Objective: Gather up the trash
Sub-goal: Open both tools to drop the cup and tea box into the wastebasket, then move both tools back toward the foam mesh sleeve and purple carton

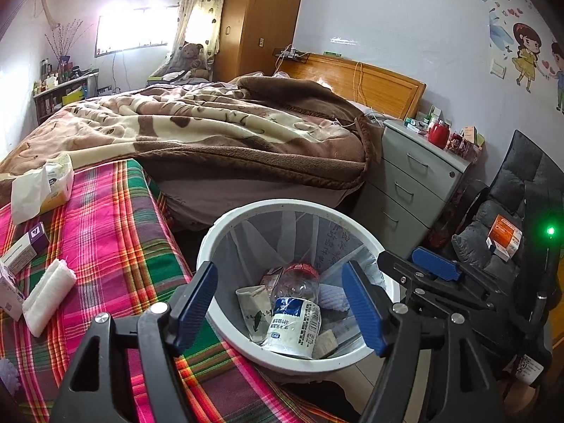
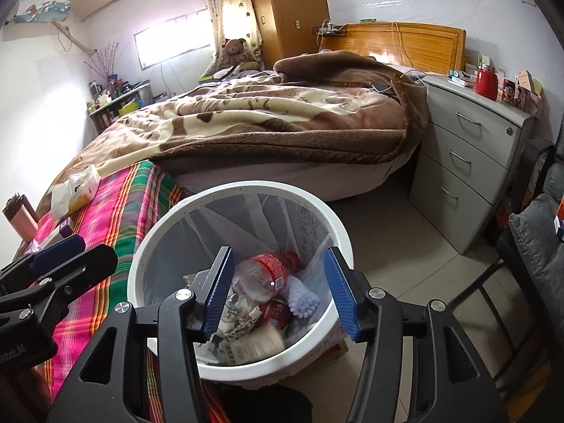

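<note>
Left wrist view: the left gripper point(image 1: 282, 303) hangs over the bin point(image 1: 225, 331) with its blue fingers point(image 1: 195, 303) spread wide and nothing between them. The white bin, lined with a clear bag, stands on the floor against the edge of the plaid cloth point(image 1: 116, 218). Inside it lie a clear bottle point(image 1: 299, 282), a white labelled container point(image 1: 294, 328) and some crumpled wrappers. On the cloth to the left rest a tissue pack point(image 1: 42, 187), a purple box point(image 1: 26, 246) and a folded white towel point(image 1: 47, 296). The right gripper point(image 1: 435, 268) shows at the right, beside the bin's rim. Behind stand the bed point(image 1: 211, 130) and a grey drawer unit point(image 1: 416, 183).

Right wrist view: the right gripper point(image 2: 280, 292) is also above the bin point(image 2: 141, 271), jaws wide apart and empty. Below it, in the bin, sit the bottle point(image 2: 262, 275), a white bumpy item point(image 2: 301, 299), a red wrapper and a pale roll. The left gripper point(image 2: 56, 250) reaches in from the left over the cloth point(image 2: 116, 204). The tissue pack point(image 2: 75, 187) lies at the far end of the cloth, next to a pink flask point(image 2: 21, 218).
</note>
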Demonstrator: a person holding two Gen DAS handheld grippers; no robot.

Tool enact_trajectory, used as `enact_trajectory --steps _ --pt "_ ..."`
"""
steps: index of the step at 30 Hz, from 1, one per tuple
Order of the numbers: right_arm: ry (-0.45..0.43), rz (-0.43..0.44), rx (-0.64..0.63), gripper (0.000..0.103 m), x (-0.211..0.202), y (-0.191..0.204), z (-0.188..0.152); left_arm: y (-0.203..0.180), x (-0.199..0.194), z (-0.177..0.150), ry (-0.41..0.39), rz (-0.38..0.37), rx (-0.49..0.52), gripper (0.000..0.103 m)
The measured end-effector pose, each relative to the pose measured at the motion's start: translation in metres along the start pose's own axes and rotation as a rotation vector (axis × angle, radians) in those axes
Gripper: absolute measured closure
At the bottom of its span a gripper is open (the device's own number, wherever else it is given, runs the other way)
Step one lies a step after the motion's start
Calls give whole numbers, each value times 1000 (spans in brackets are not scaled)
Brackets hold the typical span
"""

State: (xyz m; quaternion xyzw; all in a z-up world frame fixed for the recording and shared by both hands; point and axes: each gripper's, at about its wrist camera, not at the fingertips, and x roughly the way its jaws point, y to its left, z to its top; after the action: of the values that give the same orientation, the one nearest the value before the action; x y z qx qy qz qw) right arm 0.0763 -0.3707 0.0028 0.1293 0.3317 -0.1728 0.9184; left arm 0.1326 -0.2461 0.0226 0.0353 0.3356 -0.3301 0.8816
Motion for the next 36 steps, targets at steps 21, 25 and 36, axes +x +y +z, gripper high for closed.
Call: enact_trajectory --steps 21,25,36 --pt "-54 84 -58 48 -16 41 -3 50 -54 -18 -76 103 -57 28" --pt "-65 115 -72 48 -18 51 -4 59 -66 -22 -96 135 -58 28" --pt "-65 202 -123 41 -17 91 -12 107 -100 -40 -125 220 -121 28"
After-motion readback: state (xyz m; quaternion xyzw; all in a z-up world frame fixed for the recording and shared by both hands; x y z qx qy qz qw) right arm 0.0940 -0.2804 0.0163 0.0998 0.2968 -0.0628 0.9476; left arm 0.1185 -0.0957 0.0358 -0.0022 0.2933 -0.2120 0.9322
